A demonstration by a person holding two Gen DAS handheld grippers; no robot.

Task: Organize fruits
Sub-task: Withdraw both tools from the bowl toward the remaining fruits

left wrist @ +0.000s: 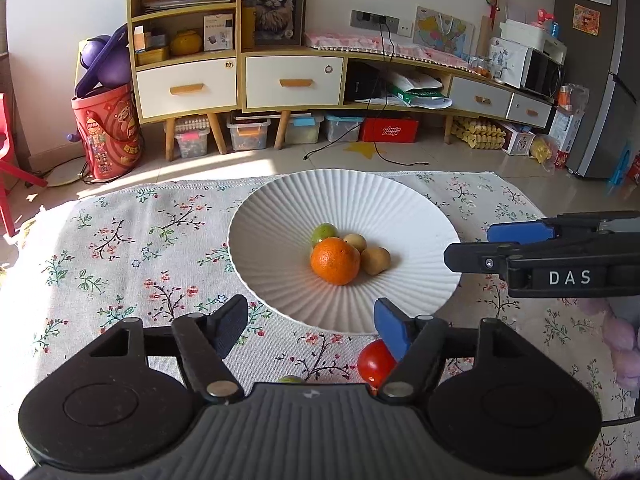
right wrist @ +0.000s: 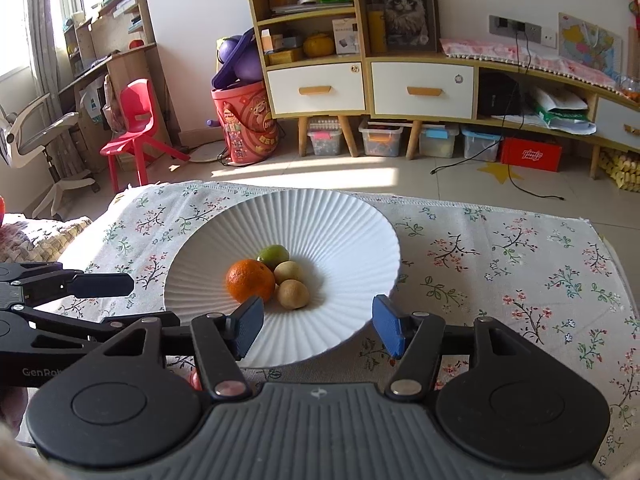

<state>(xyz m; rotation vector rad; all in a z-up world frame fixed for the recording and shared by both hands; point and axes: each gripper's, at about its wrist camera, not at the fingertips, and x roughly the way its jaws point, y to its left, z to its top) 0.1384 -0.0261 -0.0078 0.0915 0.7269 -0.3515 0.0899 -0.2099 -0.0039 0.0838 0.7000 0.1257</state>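
Note:
A white ribbed plate sits on the flowered cloth. In its middle lie an orange, a green fruit and two tan fruits. A red tomato rests on the cloth in front of the plate, beside my left gripper's right finger. A small green fruit peeks out by the gripper body. My left gripper is open and holds nothing. My right gripper is open over the plate's near rim, also holding nothing.
The flowered cloth ends at the table's far edge, with tiled floor beyond. A wooden cabinet with storage boxes under it lines the wall. A red chair stands at the left. A purple soft thing lies at the table's right.

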